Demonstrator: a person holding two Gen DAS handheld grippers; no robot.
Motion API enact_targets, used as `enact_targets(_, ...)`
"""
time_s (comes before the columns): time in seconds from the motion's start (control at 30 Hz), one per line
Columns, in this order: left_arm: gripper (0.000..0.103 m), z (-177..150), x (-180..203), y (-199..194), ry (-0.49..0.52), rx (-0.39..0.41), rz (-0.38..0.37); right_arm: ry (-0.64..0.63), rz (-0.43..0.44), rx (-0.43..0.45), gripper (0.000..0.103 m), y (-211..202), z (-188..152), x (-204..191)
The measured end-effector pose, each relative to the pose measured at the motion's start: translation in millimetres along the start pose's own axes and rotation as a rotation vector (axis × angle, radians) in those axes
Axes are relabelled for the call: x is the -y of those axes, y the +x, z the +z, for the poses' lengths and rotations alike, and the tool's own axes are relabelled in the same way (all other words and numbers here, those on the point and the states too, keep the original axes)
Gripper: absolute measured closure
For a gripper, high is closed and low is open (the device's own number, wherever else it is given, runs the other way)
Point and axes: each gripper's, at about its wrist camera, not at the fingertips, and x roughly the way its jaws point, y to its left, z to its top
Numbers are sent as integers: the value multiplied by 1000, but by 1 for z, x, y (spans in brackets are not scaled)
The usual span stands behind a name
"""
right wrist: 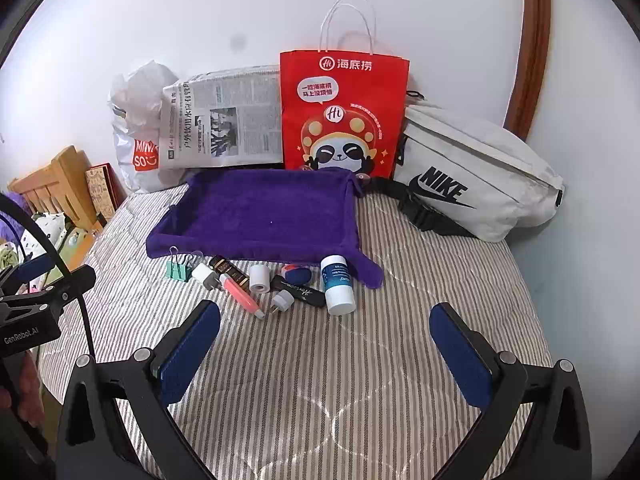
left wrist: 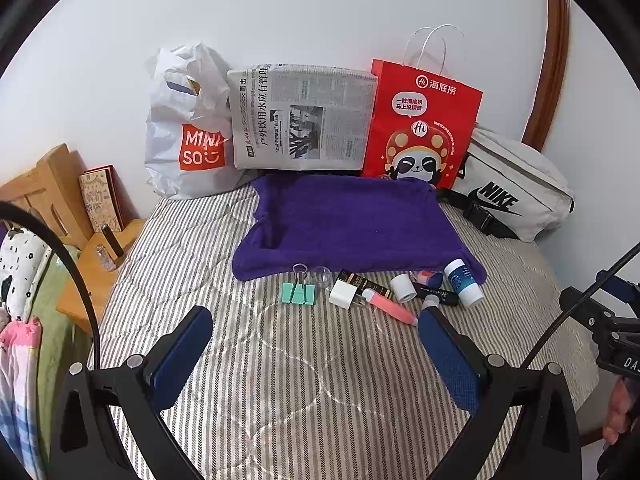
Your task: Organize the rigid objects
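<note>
Striped grey-and-white quilted bedding [left wrist: 248, 360] covers the work surface, with a white wall behind it. Against that wall stand, from left to right, a white plastic shopping bag [left wrist: 184, 128], a folded newspaper [left wrist: 300, 116], a red paper carrier bag [right wrist: 344, 112] with a panda print, and a pale waist bag [right wrist: 476, 176] lying on its side. A purple towel [right wrist: 260, 216] lies flat on the bedding directly in front of the newspaper and the red bag.

Small rigid items lie in a loose row on the bedding along the towel's near edge. At the right end of the row lies a white bottle with a blue label [right wrist: 338, 284], partly on the towel's corner. Next to it lies a black marker [right wrist: 300, 290], with a blue-and-red oval object [right wrist: 296, 274] just behind. Towards the left lie a small white roll [right wrist: 259, 278], a round white plug adapter [right wrist: 280, 302], a pink tube [right wrist: 240, 290], a black-and-gold stick [right wrist: 230, 270], a white charger cube [left wrist: 343, 294], a clear plastic cup [left wrist: 323, 275] and, at the left end, a green binder clip [left wrist: 298, 292].

Left gripper [left wrist: 316, 328]: fingers spread wide, nothing between them, poised above bare bedding short of the row. Right gripper [right wrist: 326, 326]: fingers likewise spread wide and empty, above the bedding just short of the white bottle.
</note>
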Motion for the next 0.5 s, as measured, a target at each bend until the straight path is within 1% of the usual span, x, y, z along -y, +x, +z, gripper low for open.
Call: enact_targets(0.5, 0, -2, 2, 0, 22, -1, 8, 14, -2, 2, 0, -1, -1, 5)
